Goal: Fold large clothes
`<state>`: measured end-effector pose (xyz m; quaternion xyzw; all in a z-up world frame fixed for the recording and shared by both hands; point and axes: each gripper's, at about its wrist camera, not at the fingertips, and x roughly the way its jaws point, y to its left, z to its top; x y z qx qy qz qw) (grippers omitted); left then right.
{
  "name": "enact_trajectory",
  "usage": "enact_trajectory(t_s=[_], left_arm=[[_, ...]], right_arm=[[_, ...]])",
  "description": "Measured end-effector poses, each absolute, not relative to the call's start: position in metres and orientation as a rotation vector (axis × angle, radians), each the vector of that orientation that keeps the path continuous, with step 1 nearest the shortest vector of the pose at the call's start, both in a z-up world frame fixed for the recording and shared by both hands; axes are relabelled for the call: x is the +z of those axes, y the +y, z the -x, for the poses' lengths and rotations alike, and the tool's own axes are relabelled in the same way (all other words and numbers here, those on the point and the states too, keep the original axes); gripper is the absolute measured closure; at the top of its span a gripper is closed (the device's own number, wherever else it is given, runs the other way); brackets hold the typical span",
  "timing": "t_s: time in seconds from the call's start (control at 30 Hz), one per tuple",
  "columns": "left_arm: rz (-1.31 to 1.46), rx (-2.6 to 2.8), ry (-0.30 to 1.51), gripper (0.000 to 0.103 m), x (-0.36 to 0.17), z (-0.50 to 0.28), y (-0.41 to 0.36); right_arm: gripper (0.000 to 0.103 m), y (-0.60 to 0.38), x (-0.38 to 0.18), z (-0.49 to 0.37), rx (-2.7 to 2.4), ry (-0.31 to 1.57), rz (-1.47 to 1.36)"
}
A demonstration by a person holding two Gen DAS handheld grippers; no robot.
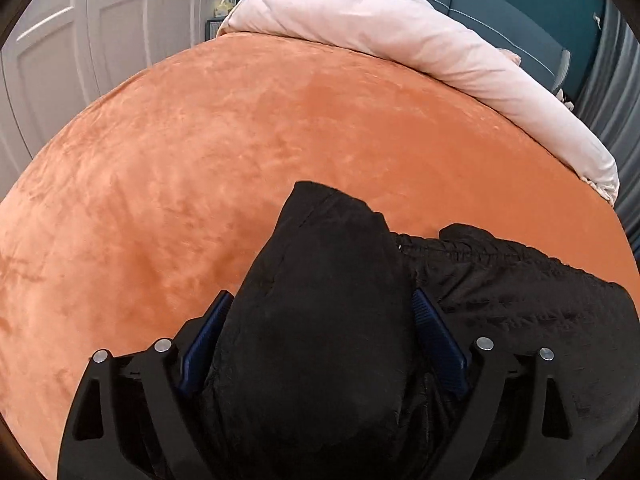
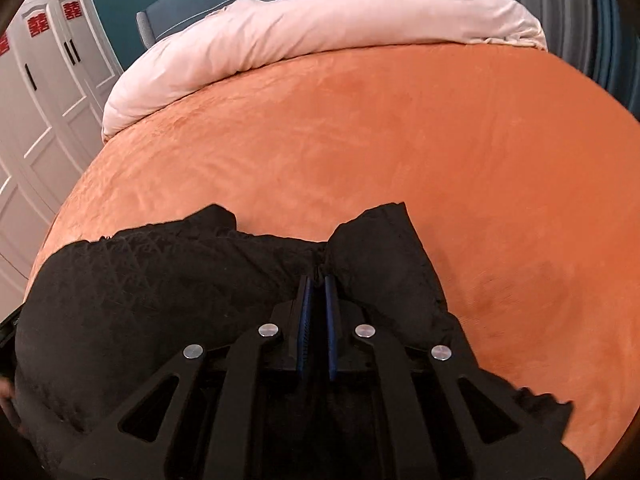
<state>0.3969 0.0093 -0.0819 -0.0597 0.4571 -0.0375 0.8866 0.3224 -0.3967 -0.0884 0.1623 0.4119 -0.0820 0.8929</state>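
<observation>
A large black quilted garment [image 1: 500, 292] lies on the orange bed cover [image 1: 200, 152]. In the left wrist view my left gripper [image 1: 322, 300] stands wide open, and a thick fold of the black fabric [image 1: 320, 272] fills the space between its blue pads [image 1: 434, 332]. In the right wrist view the garment [image 2: 160, 280] spreads to the left, and my right gripper [image 2: 318, 282] is shut on a pinch of its edge, with a flap of fabric [image 2: 384, 248] sticking up beside it.
A rolled pale pink duvet [image 1: 400, 40] lies along the far end of the bed, also in the right wrist view [image 2: 280, 36]. White wardrobe doors [image 2: 36, 120] stand to the left. A teal headboard [image 1: 500, 4] and grey curtains [image 2: 560, 12] are behind.
</observation>
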Motion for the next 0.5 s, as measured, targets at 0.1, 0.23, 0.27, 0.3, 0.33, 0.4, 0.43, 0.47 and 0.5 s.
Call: enact_trajectory(t_s=[0.1,0.23,0.27,0.3,0.33,0.4,0.43,0.47,0.5], left_arm=[[0.094,-0.062,0.936,0.013,-0.087,-0.396,0.003],[0.066,-0.046,0.949,0.012,-0.087,-0.396,-0.004],[0.060,-0.042,0.955,0.012,-0.086,-0.397,-0.005],[0.052,-0.037,0.960,0.012,-0.085,-0.399,-0.004],[0.032,-0.022,0.963,0.015,-0.080,-0.397,-0.004],[-0.027,0.008,0.960,0.021,-0.061,-0.385,-0.009],[-0.045,0.010,0.951,0.021,-0.050,-0.376,-0.012],[-0.058,-0.003,0.932,0.021,-0.035,-0.363,-0.016],[-0.064,-0.012,0.916,0.021,-0.024,-0.352,-0.021]], right_arm=[[0.100,-0.398,-0.097,-0.323,-0.167,0.846,-0.350],[0.100,-0.400,-0.097,-0.328,-0.168,0.864,-0.348],[0.100,-0.399,-0.095,-0.328,-0.173,0.876,-0.342],[0.099,-0.395,-0.087,-0.328,-0.199,0.888,-0.303],[0.096,-0.390,-0.078,-0.326,-0.234,0.888,-0.253],[0.092,-0.368,-0.045,-0.310,-0.221,0.816,-0.183],[0.092,-0.354,-0.028,-0.300,-0.180,0.774,-0.168],[0.092,-0.330,-0.004,-0.285,-0.125,0.725,-0.142],[0.092,-0.317,0.005,-0.278,-0.095,0.704,-0.139]])
